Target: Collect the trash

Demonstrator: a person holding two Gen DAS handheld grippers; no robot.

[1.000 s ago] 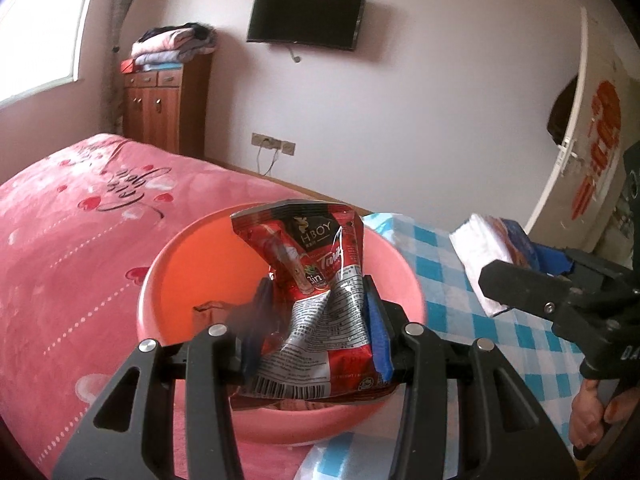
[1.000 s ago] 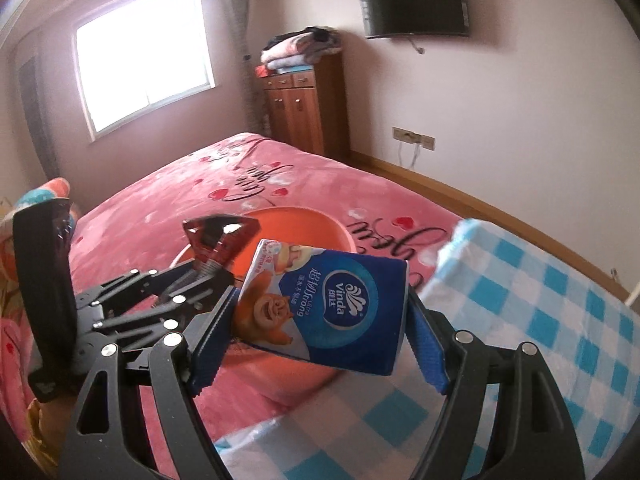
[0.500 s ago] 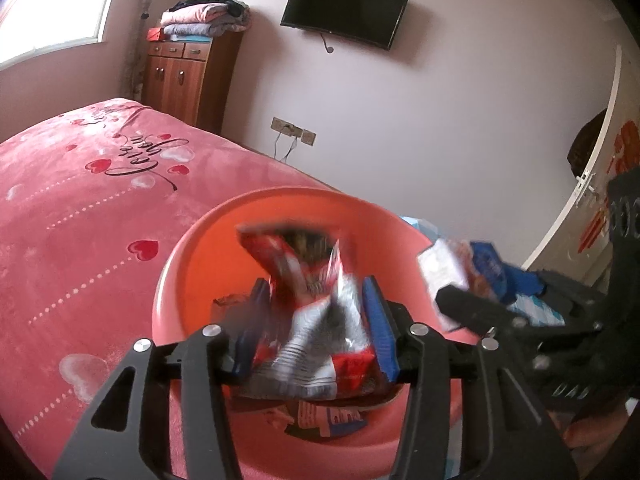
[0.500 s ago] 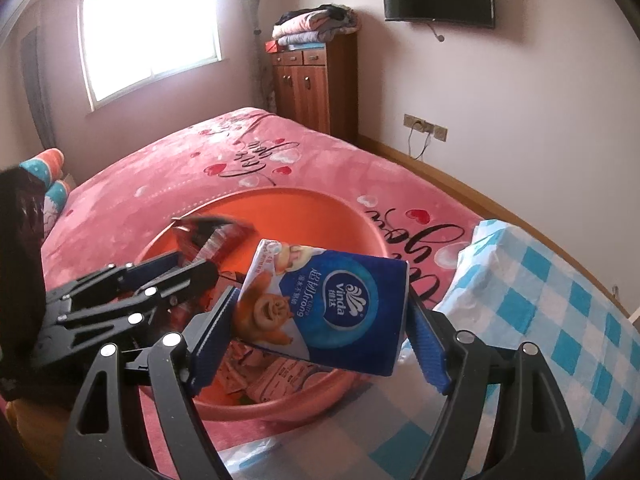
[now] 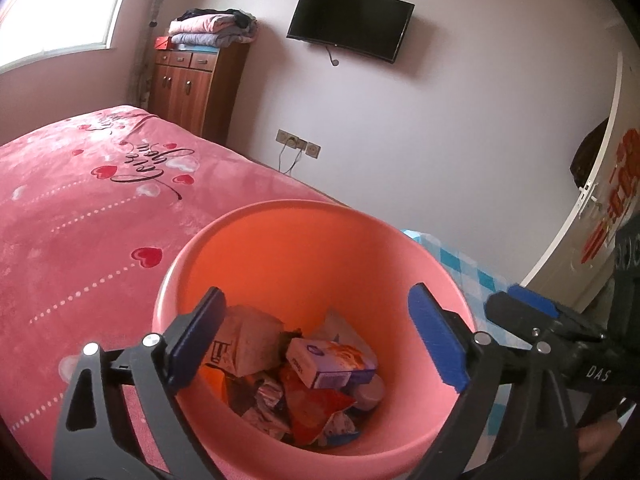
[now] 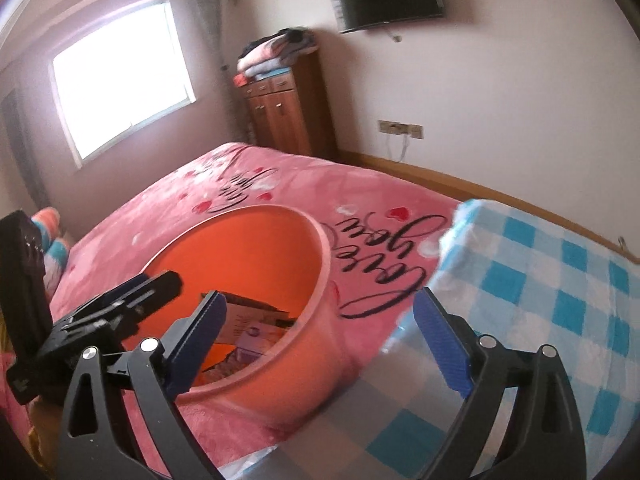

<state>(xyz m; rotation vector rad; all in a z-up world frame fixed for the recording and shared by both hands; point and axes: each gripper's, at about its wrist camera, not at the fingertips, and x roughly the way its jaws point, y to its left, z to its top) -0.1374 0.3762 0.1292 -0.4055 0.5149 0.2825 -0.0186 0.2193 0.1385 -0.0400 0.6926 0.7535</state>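
Over the basin:
Basin [image 5: 256,236]: pink, set on the red bedspread [image 5: 72,216].
Trash [image 5: 304,376]: wrappers and a small box, piled inside the basin.
Left gripper [image 5: 316,340]: jaws just opened, spread wide, nothing held.
Right gripper [image 6: 320,344]: at basin's edge, jaws just opened, spread, empty.

The left wrist view is taken from just behind the left claw [image 5: 316,336], tilted down into the pink basin [image 5: 304,248] at close range, w/ the bed [image 5: 80,208], cabinet [image 5: 196,84] and wall TV [image 5: 350,24] seen beyond. The right wrist view is taken from behind the right claw [image 6: 320,340], nearer the basin's [image 6: 320,248] right side, angled down over the checked cloth [image 6: 560,280] toward the window [image 6: 120,84]. Basin, bed, cabinet & TV are shared by both; each claw is caught at the edge of the other's view.
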